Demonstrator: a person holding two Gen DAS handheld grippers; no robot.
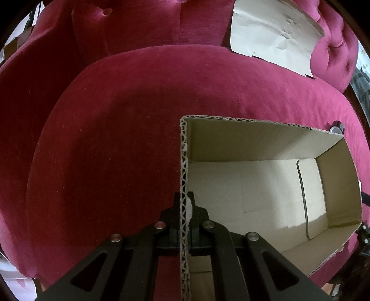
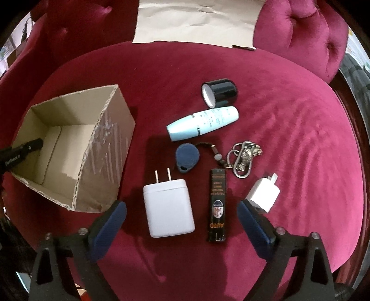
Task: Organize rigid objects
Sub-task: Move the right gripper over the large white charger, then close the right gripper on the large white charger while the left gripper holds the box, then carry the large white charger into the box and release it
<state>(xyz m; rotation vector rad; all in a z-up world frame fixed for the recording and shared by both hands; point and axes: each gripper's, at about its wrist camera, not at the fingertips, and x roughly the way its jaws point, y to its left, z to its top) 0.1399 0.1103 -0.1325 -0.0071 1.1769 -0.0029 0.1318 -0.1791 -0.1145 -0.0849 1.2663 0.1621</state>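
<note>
My left gripper (image 1: 185, 208) is shut on the near wall of an open, empty cardboard box (image 1: 254, 185) on the red seat. In the right wrist view the box (image 2: 69, 150) stands at the left with the left gripper (image 2: 34, 143) on its wall. My right gripper (image 2: 182, 213) is open and empty above a large white charger (image 2: 168, 208) and a black lighter (image 2: 217, 206). Beyond lie a blue key fob (image 2: 185, 157), a metal keychain (image 2: 242, 159), a pale blue tube (image 2: 203, 122), a black cap (image 2: 219, 92) and a small white charger (image 2: 263, 192).
Everything rests on a red velvet chair seat (image 2: 289, 115) with a tufted back and arm (image 2: 300, 34). A sheet of beige paper (image 2: 196, 20) leans against the backrest; it also shows in the left wrist view (image 1: 272, 32). The seat edge curves off at the right.
</note>
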